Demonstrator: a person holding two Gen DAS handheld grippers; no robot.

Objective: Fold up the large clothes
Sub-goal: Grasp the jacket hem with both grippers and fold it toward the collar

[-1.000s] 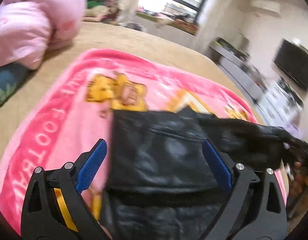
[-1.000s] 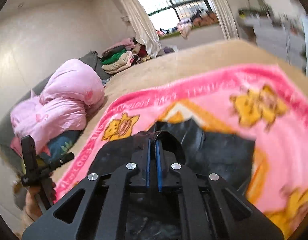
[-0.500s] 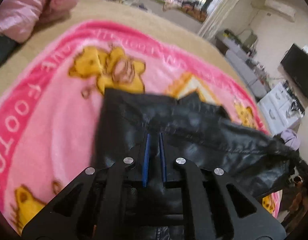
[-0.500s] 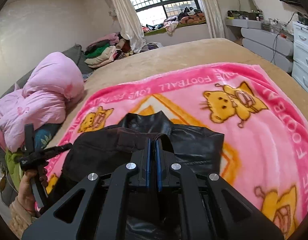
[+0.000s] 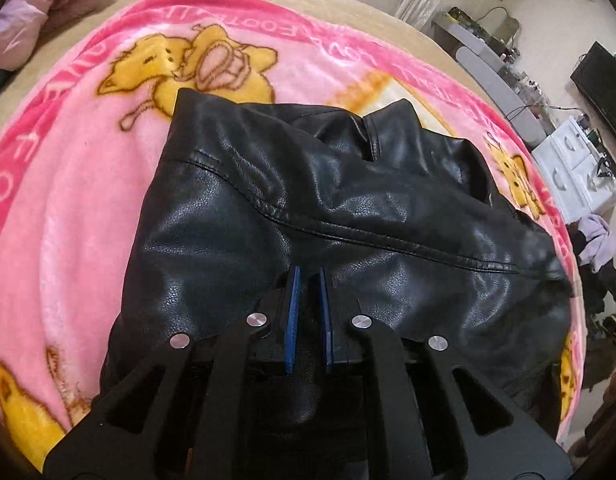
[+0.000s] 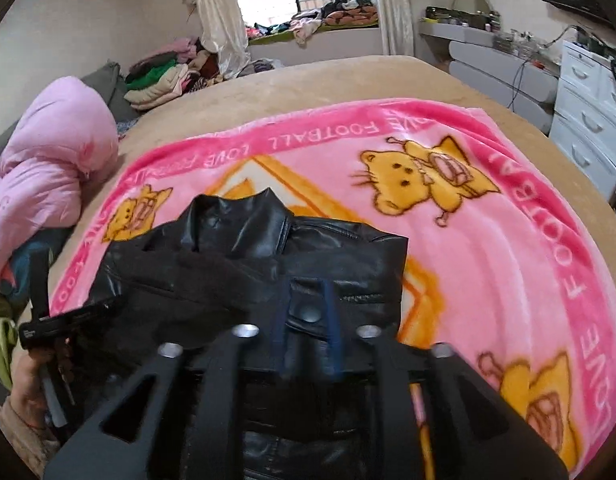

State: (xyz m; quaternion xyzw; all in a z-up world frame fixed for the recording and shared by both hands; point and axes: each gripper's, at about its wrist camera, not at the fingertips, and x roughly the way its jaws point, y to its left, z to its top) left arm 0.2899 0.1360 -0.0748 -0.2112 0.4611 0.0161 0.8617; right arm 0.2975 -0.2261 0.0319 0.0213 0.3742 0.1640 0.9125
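Left wrist view: the left gripper (image 5: 308,280) has its 2 blue pads close together with a narrow gap, low over the black leather jacket (image 5: 308,200); whether leather is pinched there is hard to tell. From the right wrist, the right gripper (image 6: 306,320) is blurred, its pads slightly apart above a snap button. Beyond, the jacket lies folded on the pink blanket (image 6: 488,260), the pink duvet (image 6: 48,168) far left.

Right tongs (image 6: 306,320) seemingly parted; jacket (image 5: 308,208) lowered.
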